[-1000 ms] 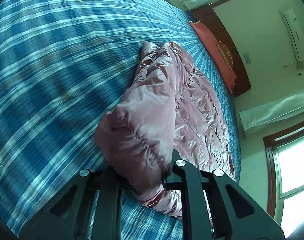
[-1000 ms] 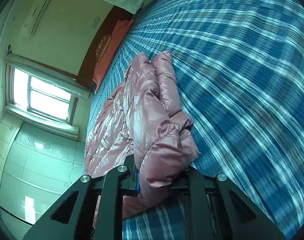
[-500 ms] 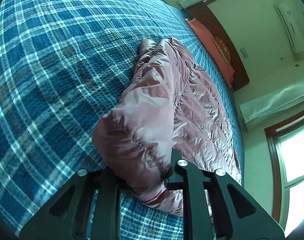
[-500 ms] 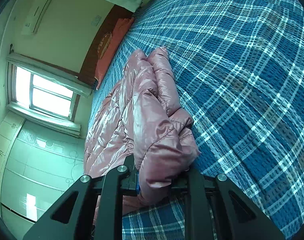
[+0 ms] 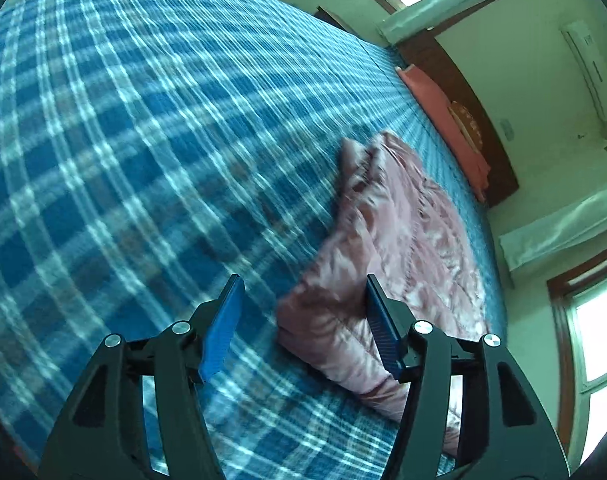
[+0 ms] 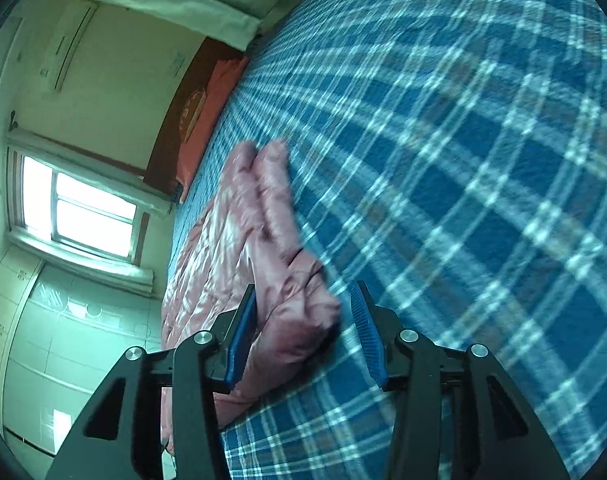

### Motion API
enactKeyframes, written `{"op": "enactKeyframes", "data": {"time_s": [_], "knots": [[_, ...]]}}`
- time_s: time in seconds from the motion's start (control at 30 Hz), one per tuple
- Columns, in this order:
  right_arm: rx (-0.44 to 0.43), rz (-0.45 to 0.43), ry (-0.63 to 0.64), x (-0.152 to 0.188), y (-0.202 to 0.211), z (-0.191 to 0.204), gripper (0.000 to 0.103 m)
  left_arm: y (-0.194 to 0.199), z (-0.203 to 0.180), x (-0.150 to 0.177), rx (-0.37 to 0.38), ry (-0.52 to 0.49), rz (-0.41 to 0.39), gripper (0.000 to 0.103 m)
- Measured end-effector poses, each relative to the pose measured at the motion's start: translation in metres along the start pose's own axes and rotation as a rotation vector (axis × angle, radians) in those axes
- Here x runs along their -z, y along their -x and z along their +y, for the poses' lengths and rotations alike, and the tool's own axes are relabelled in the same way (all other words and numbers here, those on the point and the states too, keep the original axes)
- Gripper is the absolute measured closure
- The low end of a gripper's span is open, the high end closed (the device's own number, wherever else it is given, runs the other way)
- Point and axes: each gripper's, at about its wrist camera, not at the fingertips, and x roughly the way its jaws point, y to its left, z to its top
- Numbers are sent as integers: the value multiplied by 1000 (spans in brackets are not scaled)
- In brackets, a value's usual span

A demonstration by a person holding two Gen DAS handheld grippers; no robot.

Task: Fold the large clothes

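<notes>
The pink jacket point(image 5: 403, 248) is quilted cloth with a glossy, satin-like sheen, puffed between stitched seams. The bed cover point(image 5: 143, 140) under it is matt woven cloth in blue and white checks, with a rough, waffled look. The left claw point(image 5: 303, 322) and right claw point(image 6: 303, 320) are matt black plastic with shiny metal screw heads, and their blue pads point(image 5: 219, 332) look ribbed. The headboard point(image 5: 483, 128) is dark, smooth wood.
</notes>
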Motion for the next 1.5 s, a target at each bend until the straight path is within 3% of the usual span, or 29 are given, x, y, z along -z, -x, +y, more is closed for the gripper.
{"op": "enactKeyframes", "data": {"time_s": [0.17,0.3,0.37,0.53,0.63,0.8,0.9,1.0,1.13,1.4,1.5], "knots": [[102,-44,96,-8,15,14,56,12,-15,-9,-80,-113,-57,43],[207,-70,248,-10,19,51,56,12,-39,-16,-187,-248,-79,43],[233,-83,330,-6,19,72,56,20,-51,-20,-220,-295,-127,43],[257,-62,549,19,-3,130,56,33,-105,-7,-216,-501,-220,43],[265,6,699,41,-35,168,56,18,-142,10,-216,-621,-203,43],[249,79,846,71,-87,219,56,-36,-196,35,-231,-759,-86,43],[268,88,922,89,-118,243,56,-64,-215,57,-290,-844,-92,43],[290,122,957,102,-142,249,56,-89,-217,68,-343,-885,-56,43],[364,193,990,117,-173,236,56,-113,-202,72,-372,-853,38,44],[388,212,983,122,-192,219,56,-125,-190,80,-393,-883,34,44],[366,219,962,115,-183,228,56,-112,-199,78,-384,-900,49,56]]}}
